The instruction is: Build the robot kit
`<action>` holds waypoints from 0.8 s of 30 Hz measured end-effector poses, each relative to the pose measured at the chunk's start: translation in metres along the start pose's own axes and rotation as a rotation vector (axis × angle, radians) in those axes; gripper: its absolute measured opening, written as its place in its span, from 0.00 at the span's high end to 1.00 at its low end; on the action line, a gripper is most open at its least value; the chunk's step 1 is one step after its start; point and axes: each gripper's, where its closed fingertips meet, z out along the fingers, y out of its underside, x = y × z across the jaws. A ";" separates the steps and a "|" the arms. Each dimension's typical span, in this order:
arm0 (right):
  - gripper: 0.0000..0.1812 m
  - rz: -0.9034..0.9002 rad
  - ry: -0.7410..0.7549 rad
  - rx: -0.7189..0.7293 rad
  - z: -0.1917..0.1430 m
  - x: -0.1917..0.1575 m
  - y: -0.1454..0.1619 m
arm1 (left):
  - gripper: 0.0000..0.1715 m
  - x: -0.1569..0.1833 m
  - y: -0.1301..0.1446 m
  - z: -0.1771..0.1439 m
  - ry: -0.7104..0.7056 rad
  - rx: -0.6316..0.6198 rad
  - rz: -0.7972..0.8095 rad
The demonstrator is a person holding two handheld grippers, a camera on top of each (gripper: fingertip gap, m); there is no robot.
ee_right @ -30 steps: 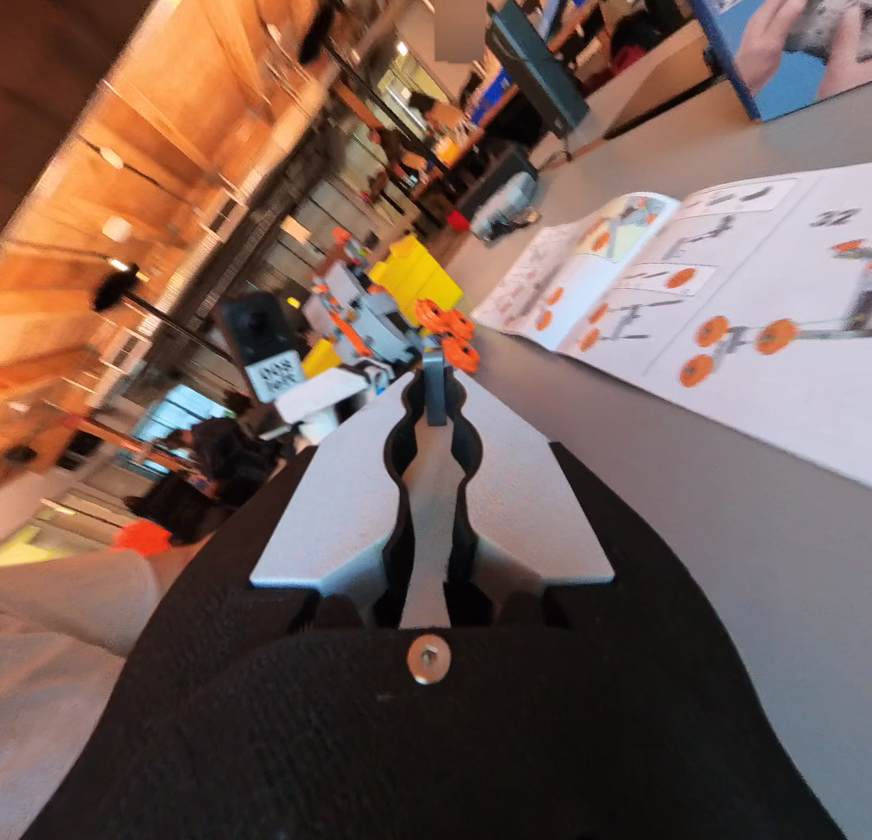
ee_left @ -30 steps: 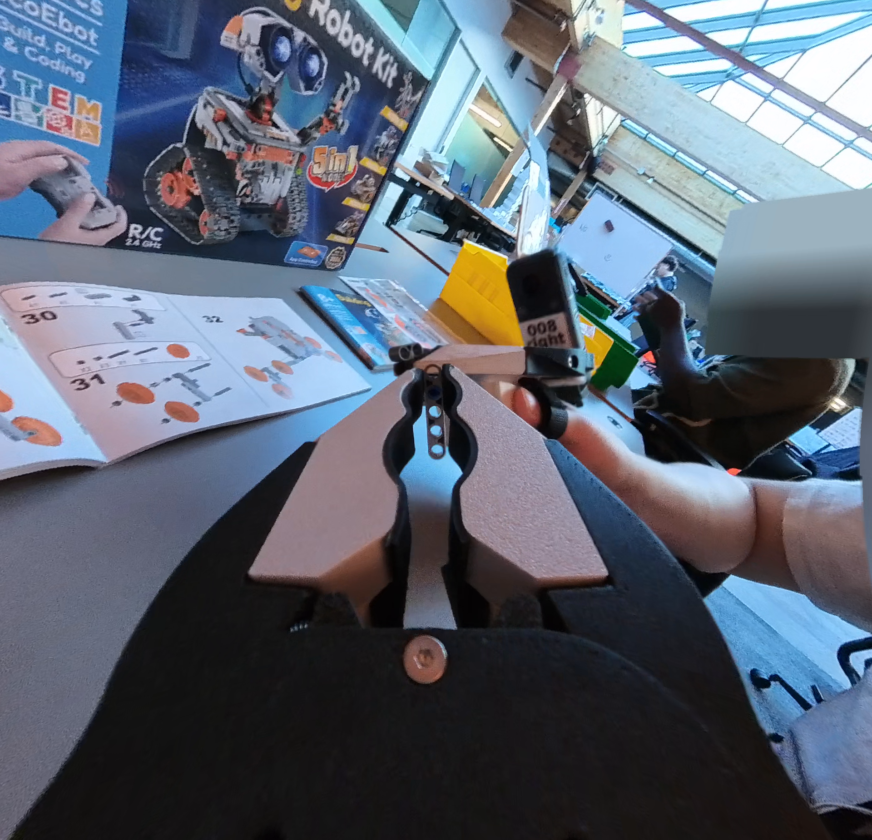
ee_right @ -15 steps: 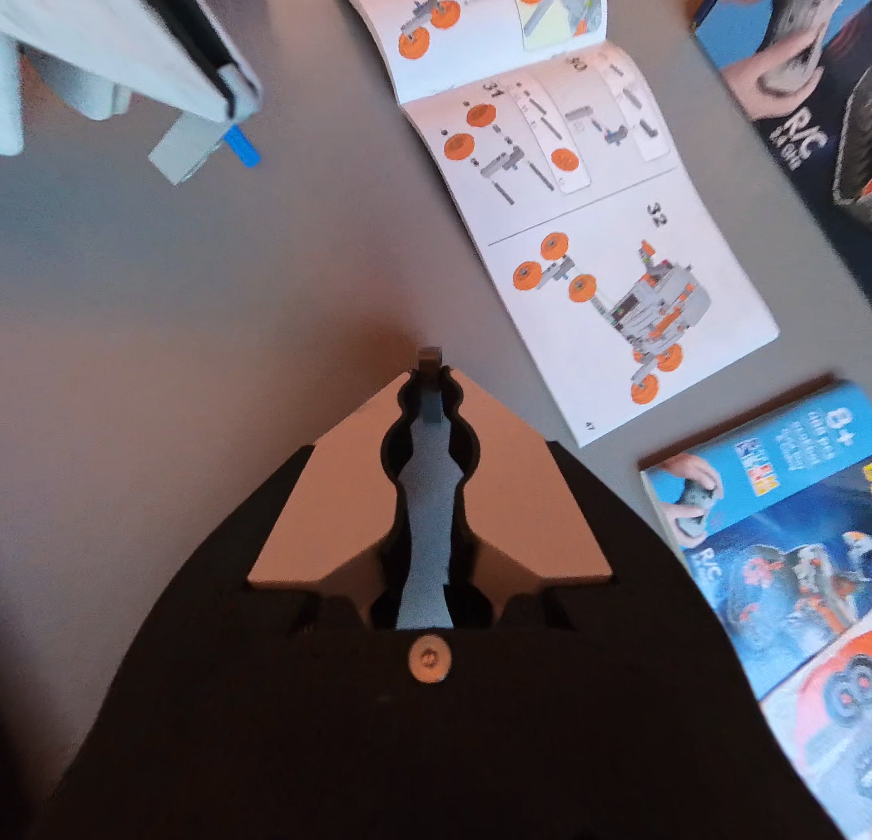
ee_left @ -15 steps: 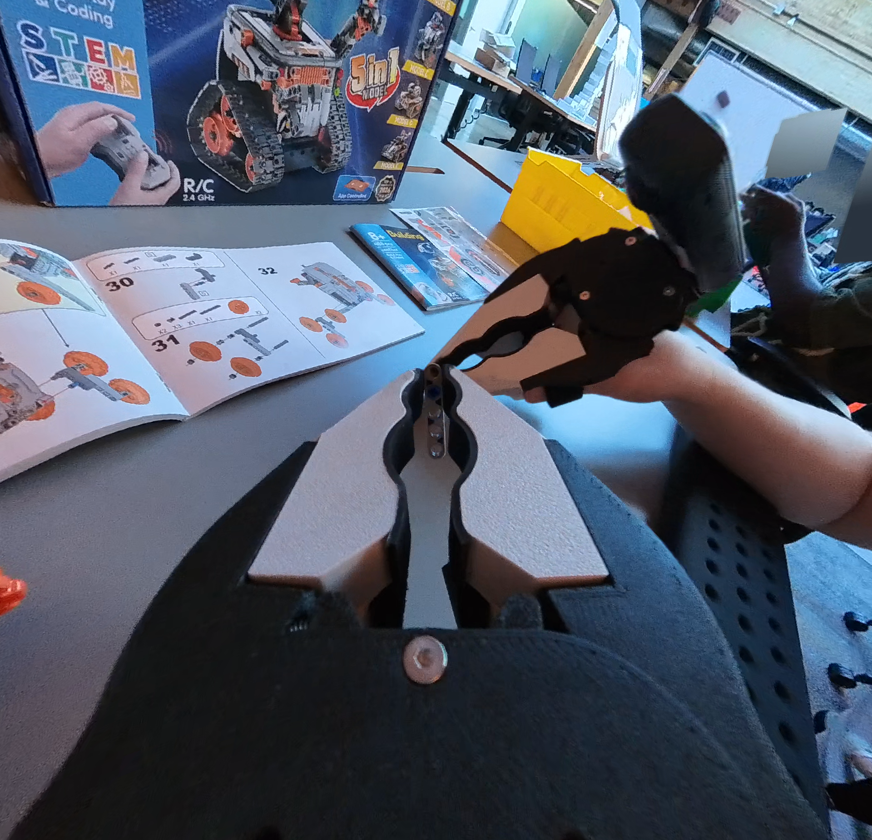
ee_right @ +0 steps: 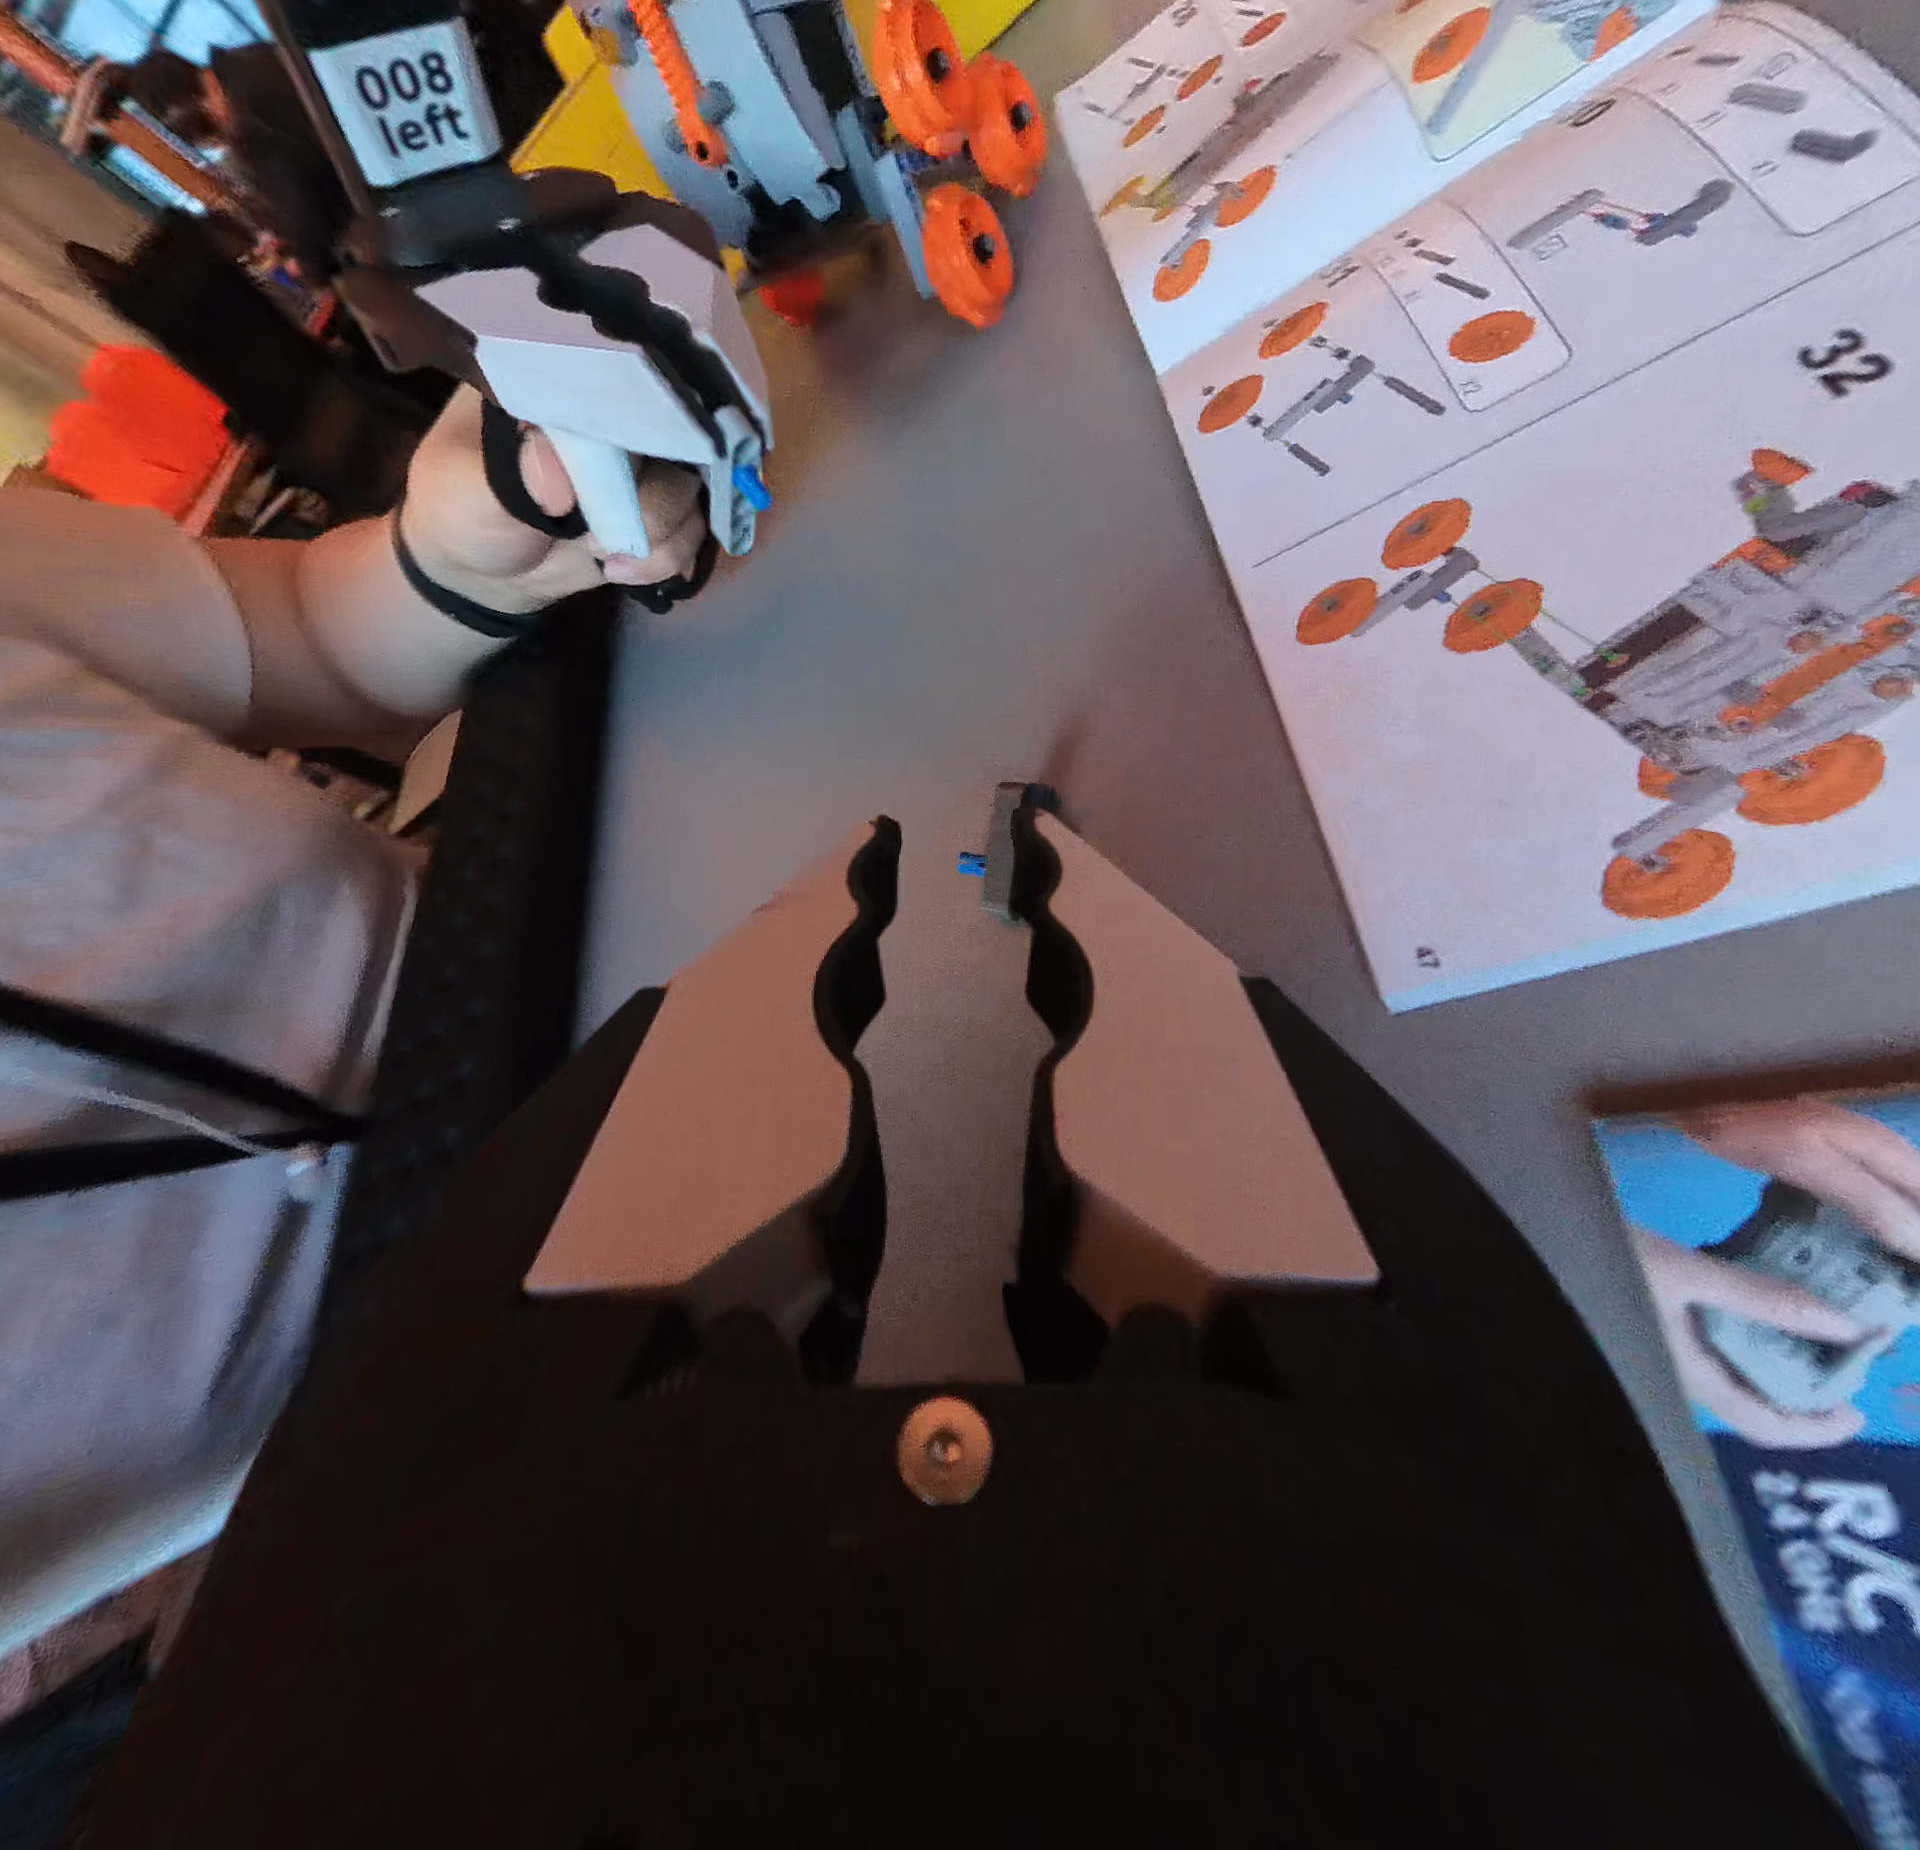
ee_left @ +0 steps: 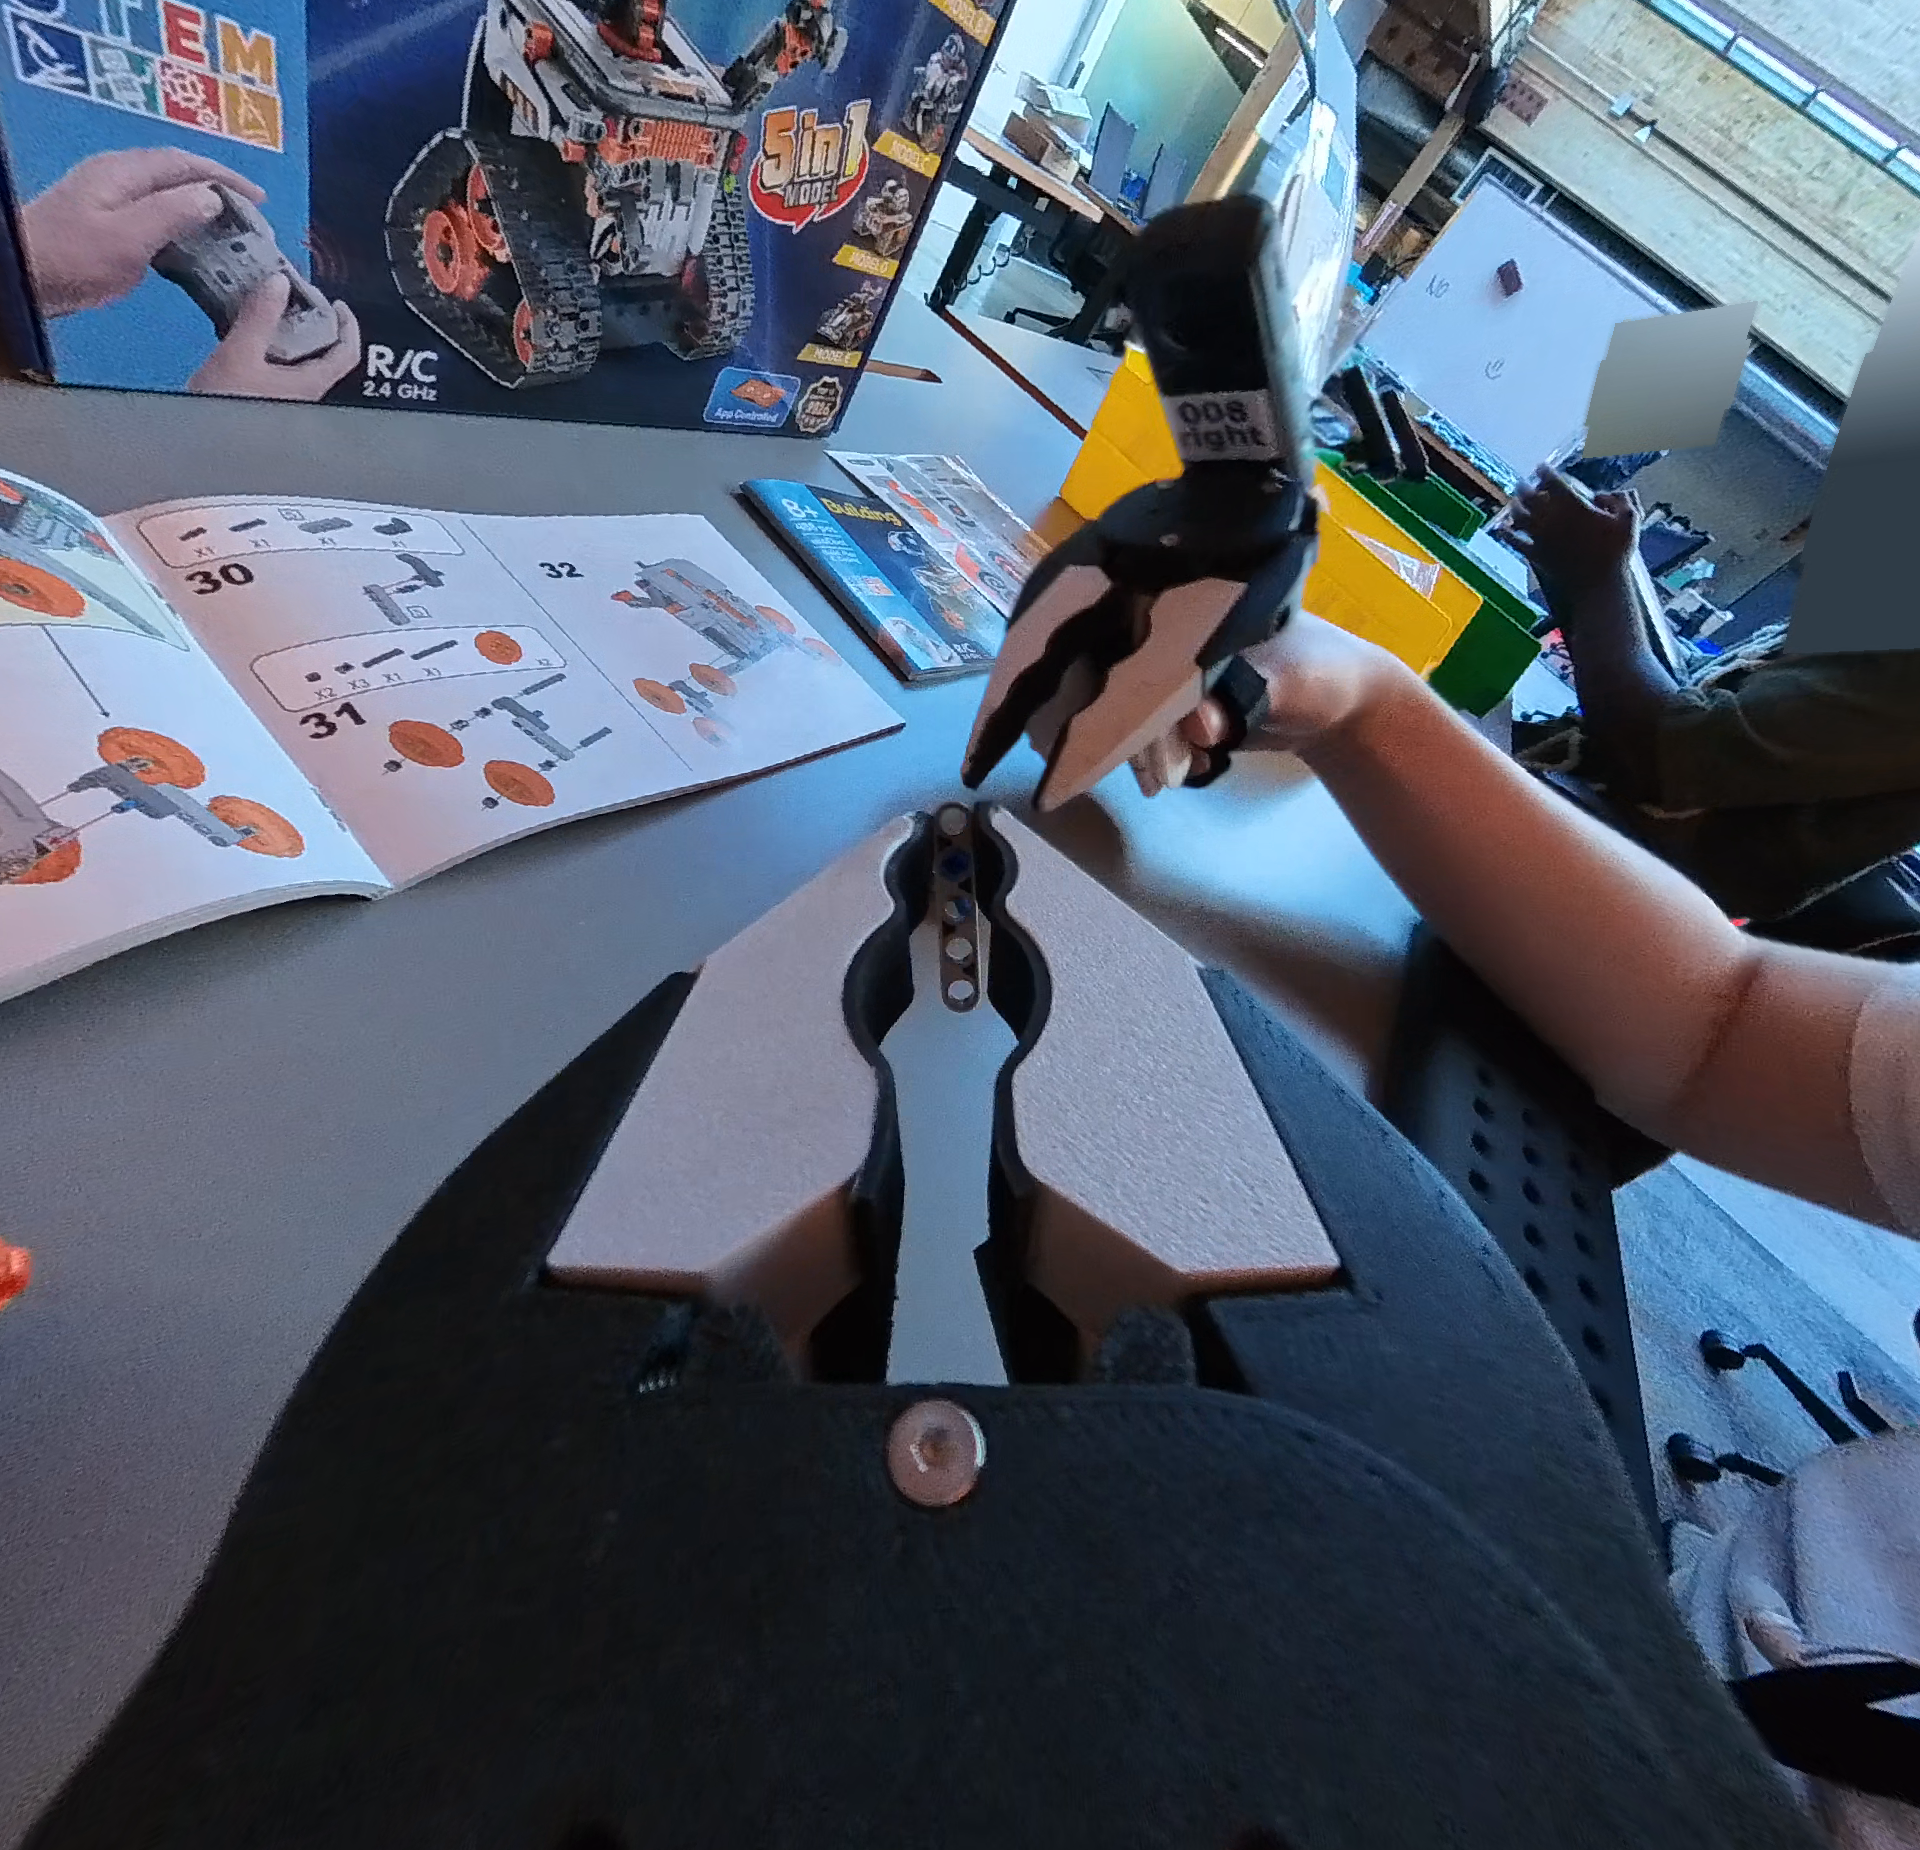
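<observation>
My left gripper [ee_left: 954, 813] is shut on a grey perforated beam [ee_left: 958, 933] with a blue pin in it, held above the grey table [ee_left: 312, 1125]. It also shows in the right wrist view [ee_right: 740, 470], with the beam [ee_right: 736, 470] sticking out of its tips. My right gripper [ee_right: 961, 829] is open, tips down close to the table. A small grey piece with a blue pin [ee_right: 1000, 855] sits against the inner side of its right finger [ee_right: 1132, 1021]. In the left wrist view the right gripper [ee_left: 1013, 787] hangs just beyond my left tips.
An open instruction booklet [ee_left: 416, 657] [ee_right: 1558, 450] lies on the table. A half-built grey robot with orange wheels [ee_right: 831, 117] stands behind it. A blue kit box [ee_left: 520, 190], thin booklets [ee_left: 904, 574] [ee_right: 1818, 1333], yellow [ee_left: 1351, 574] and green [ee_left: 1486, 647] bins and a black chair [ee_left: 1507, 1125] are around. The grippers' ends are close to 9 centimetres from one another.
My right gripper swung down from level to point at the table and opened; it was shut on the small grey piece. My left gripper tilted down, still holding its beam.
</observation>
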 end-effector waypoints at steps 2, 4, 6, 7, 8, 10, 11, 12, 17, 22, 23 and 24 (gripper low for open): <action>0.88 -0.103 -0.009 -0.093 0.003 0.004 0.006 | 0.97 0.002 0.001 0.002 0.011 -0.007 0.001; 0.85 -0.229 -0.001 -0.192 0.006 0.007 0.012 | 0.97 0.006 0.002 0.003 0.028 -0.013 0.005; 0.86 -0.291 -0.056 -0.240 0.008 0.003 0.014 | 0.97 0.008 0.003 0.004 0.036 -0.016 0.011; 0.86 -0.316 -0.078 -0.264 0.008 0.003 0.014 | 0.97 0.008 0.004 0.004 0.038 -0.021 0.013; 0.87 -0.338 -0.086 -0.280 0.008 0.006 0.014 | 0.97 0.008 0.005 0.004 0.039 -0.027 0.013; 0.87 -0.344 -0.124 -0.297 0.011 0.007 0.013 | 0.97 0.008 0.007 0.005 0.041 -0.036 0.010; 0.86 -0.329 -0.149 -0.304 0.013 0.006 0.013 | 0.97 0.008 0.008 0.006 0.041 -0.040 0.010; 0.86 -0.321 -0.159 -0.313 0.016 0.007 0.014 | 0.97 0.008 0.008 0.006 0.040 -0.043 0.011; 0.92 -0.276 -0.204 -0.377 0.025 0.010 0.025 | 0.97 0.007 0.010 0.008 0.040 -0.051 0.009; 0.93 -0.307 -0.226 -0.452 0.025 -0.002 0.035 | 0.97 0.006 0.012 0.009 0.040 -0.064 0.013; 0.93 -0.335 -0.185 -0.466 0.023 0.000 0.034 | 0.97 0.006 0.012 0.008 0.038 -0.063 0.016; 0.93 -0.384 -0.125 -0.467 0.022 0.002 0.031 | 0.97 0.006 0.012 0.008 0.036 -0.060 0.017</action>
